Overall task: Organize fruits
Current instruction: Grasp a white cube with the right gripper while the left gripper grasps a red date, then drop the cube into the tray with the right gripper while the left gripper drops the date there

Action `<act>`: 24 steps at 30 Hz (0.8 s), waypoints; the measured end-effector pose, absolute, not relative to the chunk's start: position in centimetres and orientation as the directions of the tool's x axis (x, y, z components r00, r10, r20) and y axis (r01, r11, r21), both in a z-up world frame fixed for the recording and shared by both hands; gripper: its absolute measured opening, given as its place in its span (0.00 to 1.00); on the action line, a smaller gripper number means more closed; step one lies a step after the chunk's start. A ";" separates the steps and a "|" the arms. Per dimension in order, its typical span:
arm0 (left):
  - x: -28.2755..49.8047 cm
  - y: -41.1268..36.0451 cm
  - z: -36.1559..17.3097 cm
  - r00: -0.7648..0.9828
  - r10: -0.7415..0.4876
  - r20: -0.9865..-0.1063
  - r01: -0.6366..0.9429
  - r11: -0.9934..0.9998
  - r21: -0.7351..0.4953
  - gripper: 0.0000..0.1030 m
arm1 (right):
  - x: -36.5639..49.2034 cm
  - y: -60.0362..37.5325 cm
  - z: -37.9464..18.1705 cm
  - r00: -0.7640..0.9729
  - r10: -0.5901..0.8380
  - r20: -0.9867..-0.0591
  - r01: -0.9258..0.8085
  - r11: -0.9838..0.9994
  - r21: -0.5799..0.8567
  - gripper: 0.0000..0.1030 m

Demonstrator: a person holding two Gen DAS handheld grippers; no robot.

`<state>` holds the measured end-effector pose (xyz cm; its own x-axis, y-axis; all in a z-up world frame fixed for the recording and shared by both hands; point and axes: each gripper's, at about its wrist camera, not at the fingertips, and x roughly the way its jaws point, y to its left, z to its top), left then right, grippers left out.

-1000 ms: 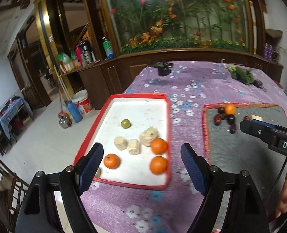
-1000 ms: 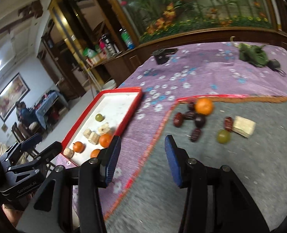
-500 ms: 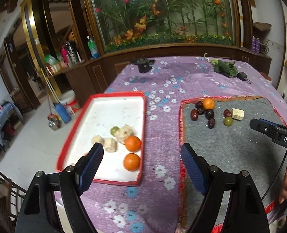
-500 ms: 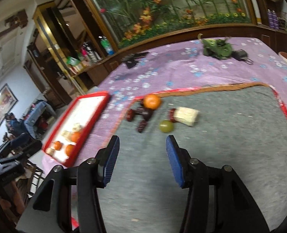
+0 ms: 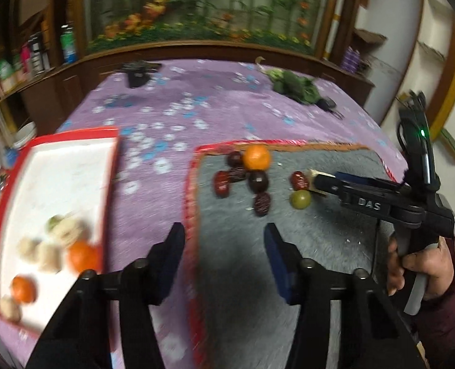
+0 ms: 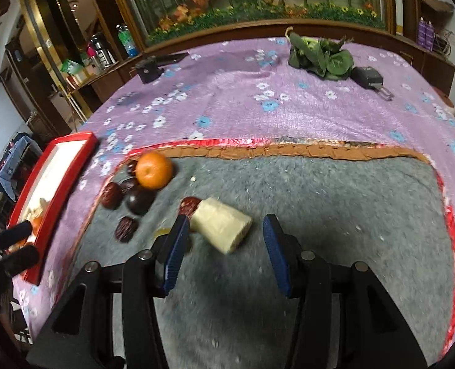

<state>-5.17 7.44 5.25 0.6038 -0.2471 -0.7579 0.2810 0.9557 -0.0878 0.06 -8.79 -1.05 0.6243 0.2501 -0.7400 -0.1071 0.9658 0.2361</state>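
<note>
Reaching: the right gripper (image 6: 224, 243), jaws apart, noses at the pale chunk (image 6: 221, 229) on the grey mat (image 6: 335, 215).
Step in hand: judged a pick-up approach, nothing clamped yet.
Next move: likely advance until both pads flank the chunk, then close.
Chunk: cream, blocky, lying tilted, touching a red date (image 6: 190, 206) on its far-left side.
Left gripper (image 5: 224, 261): jaws apart, holding nothing, over the mat's left edge.
Red tray (image 5: 110, 184): left of the mat, with oranges and pale pieces inside.
</note>
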 end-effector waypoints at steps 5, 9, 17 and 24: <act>-2.2 4.3 3.3 0.568 -0.272 -0.777 0.342 0.937 -0.077 0.48 | 0.6 -8.1 -1.6 0.619 0.280 -0.734 -0.135 0.958 0.252 0.48; -0.4 3.3 1.7 0.531 -0.286 -0.798 0.365 0.927 -0.089 0.48 | 0.5 -8.9 -1.8 0.624 0.320 -0.713 -0.138 0.943 0.303 0.44; -1.2 2.3 1.3 0.537 -0.295 -0.790 0.406 0.911 -0.064 0.19 | -0.5 -9.0 -1.0 0.635 0.358 -0.684 -0.151 0.926 0.345 0.44; -3.8 5.0 4.1 0.592 -0.310 -0.744 0.358 0.928 -0.101 0.17 | -2.8 -8.3 2.0 0.669 0.390 -0.633 -0.191 0.913 0.361 0.44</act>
